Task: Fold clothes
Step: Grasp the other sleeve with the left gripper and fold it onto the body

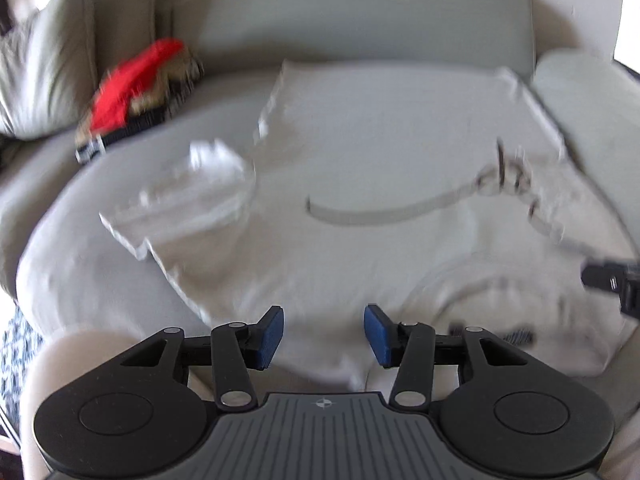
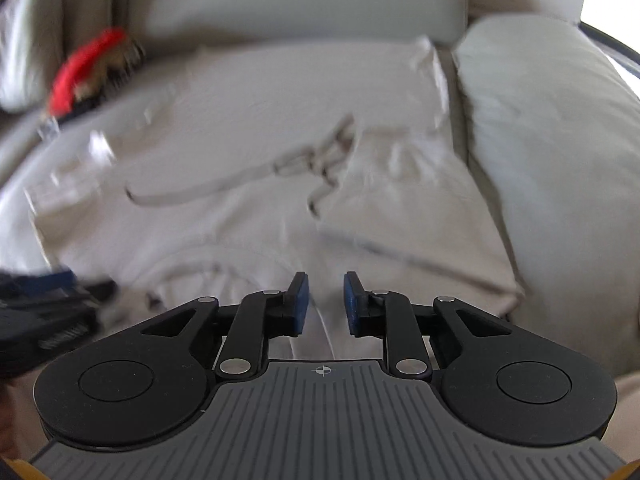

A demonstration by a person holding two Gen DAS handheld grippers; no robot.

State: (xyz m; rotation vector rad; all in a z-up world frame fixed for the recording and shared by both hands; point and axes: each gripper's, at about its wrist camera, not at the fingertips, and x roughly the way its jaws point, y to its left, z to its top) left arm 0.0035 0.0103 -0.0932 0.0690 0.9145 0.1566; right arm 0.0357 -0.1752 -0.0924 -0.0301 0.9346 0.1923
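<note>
My main risk is grabbing only the top layer of the pale garment [image 1: 360, 152] spread on the sofa [image 1: 360, 20], since blur hides its edges (drawstring [image 1: 380, 214] toward one o'clock could snag). Both the left gripper [image 1: 324, 334] and right gripper [image 2: 326, 304] stand released and empty, with the cloth's near hem directly below and ahead at twelve o'clock.
</note>
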